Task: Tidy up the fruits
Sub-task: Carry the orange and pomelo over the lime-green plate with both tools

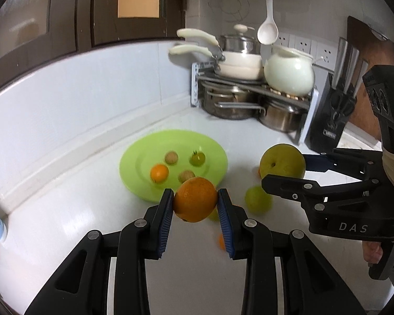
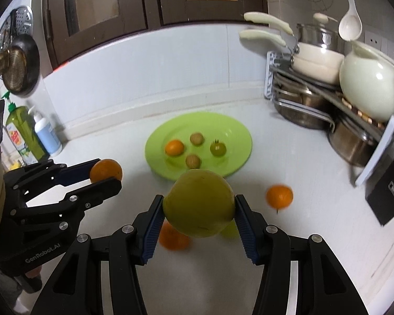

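Note:
My left gripper (image 1: pixel 195 200) is shut on an orange (image 1: pixel 195 199), held above the white counter; it also shows in the right wrist view (image 2: pixel 106 174). My right gripper (image 2: pixel 199 210) is shut on a large yellow-green fruit (image 2: pixel 199 204), seen too in the left wrist view (image 1: pixel 282 161). Ahead lies a green plate (image 1: pixel 212 144) carrying a small orange (image 2: pixel 174 147), a green tomato (image 2: pixel 218 149) and two walnuts (image 2: pixel 197 139). Loose on the counter are an orange (image 2: pixel 279 196), another orange (image 2: pixel 174 237) under my right gripper and a green fruit (image 1: pixel 258 199).
A pot rack (image 1: pixel 249 97) with pans and a white pot (image 1: pixel 289 74) stands at the back right, beside a black knife block (image 1: pixel 328 120). Soap bottles (image 2: pixel 31 134) stand at the far left. A white ladle (image 1: pixel 268 30) hangs on the wall.

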The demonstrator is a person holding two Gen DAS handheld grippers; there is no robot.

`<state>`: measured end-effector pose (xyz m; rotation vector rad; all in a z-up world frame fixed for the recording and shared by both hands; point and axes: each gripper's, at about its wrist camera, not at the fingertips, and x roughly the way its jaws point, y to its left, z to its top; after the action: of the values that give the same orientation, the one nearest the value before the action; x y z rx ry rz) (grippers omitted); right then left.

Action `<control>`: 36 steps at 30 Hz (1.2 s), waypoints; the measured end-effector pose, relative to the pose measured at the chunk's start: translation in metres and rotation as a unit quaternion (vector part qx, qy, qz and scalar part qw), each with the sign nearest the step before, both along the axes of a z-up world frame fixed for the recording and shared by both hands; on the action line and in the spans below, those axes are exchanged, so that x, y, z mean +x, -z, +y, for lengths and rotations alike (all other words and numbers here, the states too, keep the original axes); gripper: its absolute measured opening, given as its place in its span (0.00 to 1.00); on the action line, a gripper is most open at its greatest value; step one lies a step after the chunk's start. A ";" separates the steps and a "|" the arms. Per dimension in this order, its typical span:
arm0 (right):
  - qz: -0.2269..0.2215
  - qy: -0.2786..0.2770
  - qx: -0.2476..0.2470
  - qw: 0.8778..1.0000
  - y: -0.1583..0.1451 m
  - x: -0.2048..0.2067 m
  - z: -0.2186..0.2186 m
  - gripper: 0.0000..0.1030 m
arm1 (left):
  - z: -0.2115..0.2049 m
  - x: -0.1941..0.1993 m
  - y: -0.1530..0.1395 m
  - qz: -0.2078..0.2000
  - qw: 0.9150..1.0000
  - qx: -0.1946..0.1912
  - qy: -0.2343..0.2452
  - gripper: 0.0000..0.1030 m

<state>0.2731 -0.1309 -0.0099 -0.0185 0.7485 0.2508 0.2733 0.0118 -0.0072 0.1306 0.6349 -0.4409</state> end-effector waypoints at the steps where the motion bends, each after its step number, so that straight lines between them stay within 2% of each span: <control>1: -0.005 -0.001 0.001 1.000 -0.004 0.005 0.000 0.52 | 0.000 0.004 -0.004 -0.005 1.000 0.000 -0.001 0.33; 9: -0.024 -0.004 -0.004 1.000 -0.025 0.038 0.002 0.52 | -0.001 0.034 -0.018 -0.021 1.000 0.008 -0.006 0.33; 19: -0.030 -0.017 -0.024 0.999 -0.036 0.080 0.012 0.52 | 0.002 0.079 -0.021 -0.027 0.999 0.028 -0.022 0.33; 36: 0.029 -0.043 -0.049 0.997 -0.008 0.170 0.025 0.52 | 0.004 0.152 0.001 0.009 0.997 0.044 -0.054 0.33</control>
<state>0.4429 -0.1061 -0.0024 -0.1373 0.8183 0.2979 0.4257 0.0163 -0.0078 0.1756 0.6765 -0.3091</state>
